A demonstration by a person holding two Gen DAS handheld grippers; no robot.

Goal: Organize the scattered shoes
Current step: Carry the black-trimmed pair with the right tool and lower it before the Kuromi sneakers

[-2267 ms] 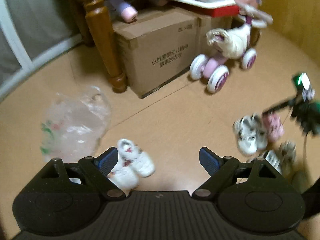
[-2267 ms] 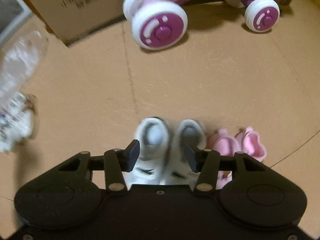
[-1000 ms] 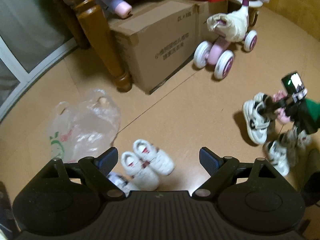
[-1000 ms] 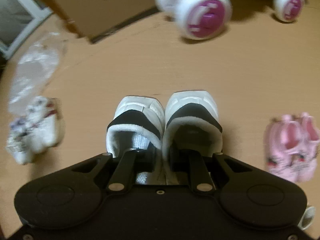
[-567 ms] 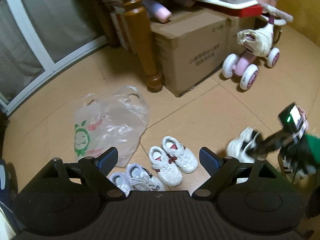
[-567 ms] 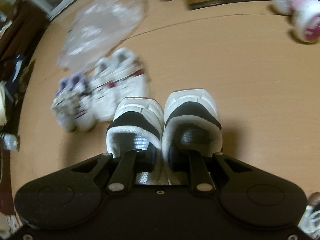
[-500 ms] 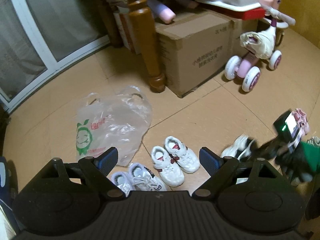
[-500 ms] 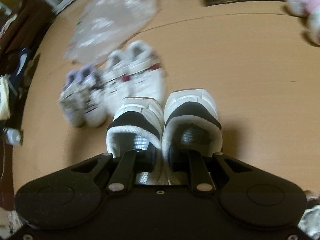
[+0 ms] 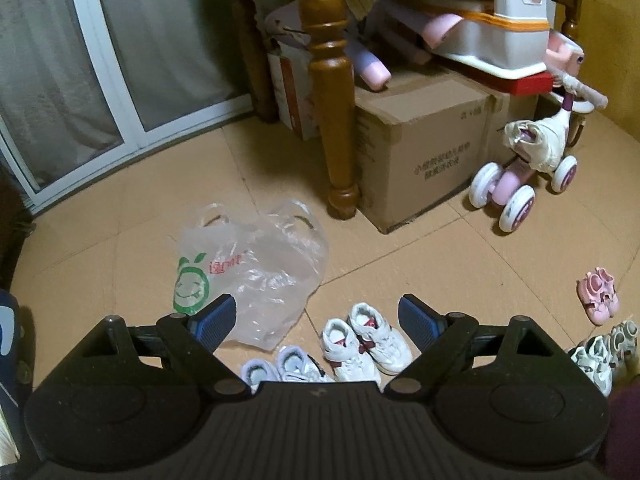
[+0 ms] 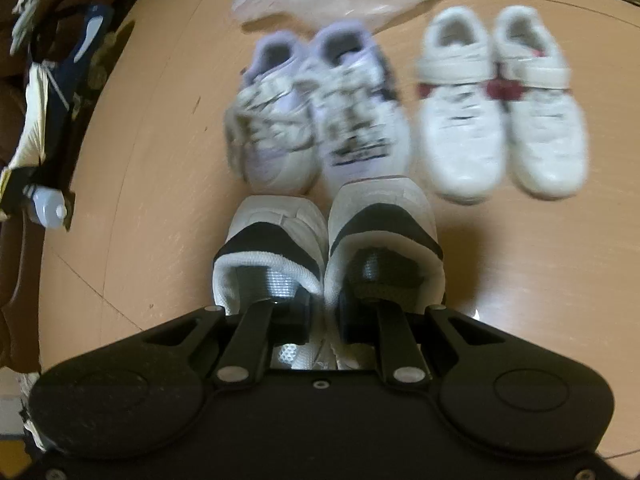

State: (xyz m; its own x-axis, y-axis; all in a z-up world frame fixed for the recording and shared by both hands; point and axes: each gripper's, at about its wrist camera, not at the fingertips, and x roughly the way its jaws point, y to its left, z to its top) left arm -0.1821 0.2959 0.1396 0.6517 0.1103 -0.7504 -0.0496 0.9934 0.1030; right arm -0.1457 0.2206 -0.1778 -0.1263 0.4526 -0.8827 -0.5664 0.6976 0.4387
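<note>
My right gripper (image 10: 324,316) is shut on a pair of white shoes with black collars (image 10: 328,236), one finger inside each shoe, pinching their inner walls together above the floor. Just beyond them stand a lilac-and-white patterned pair (image 10: 316,112) and a white pair with dark red straps (image 10: 500,100). In the left wrist view my left gripper (image 9: 316,314) is open and empty, held above the floor over the red-strapped pair (image 9: 366,340) and the lilac pair (image 9: 286,368). A pink pair (image 9: 598,294) and a further pale pair (image 9: 604,350) lie at the right.
A clear plastic bag (image 9: 248,268) lies behind the shoe row. A wooden table leg (image 9: 332,96), cardboard boxes (image 9: 424,148) and a pink ride-on toy (image 9: 528,164) stand further back. A glass sliding door (image 9: 80,64) is far left. Dark clutter and a bottle (image 10: 48,204) lie left.
My right gripper has carried the black-collared pair left, close up to the lilac and red-strapped pairs. My left gripper has risen and pulled back; the right gripper has left its view.
</note>
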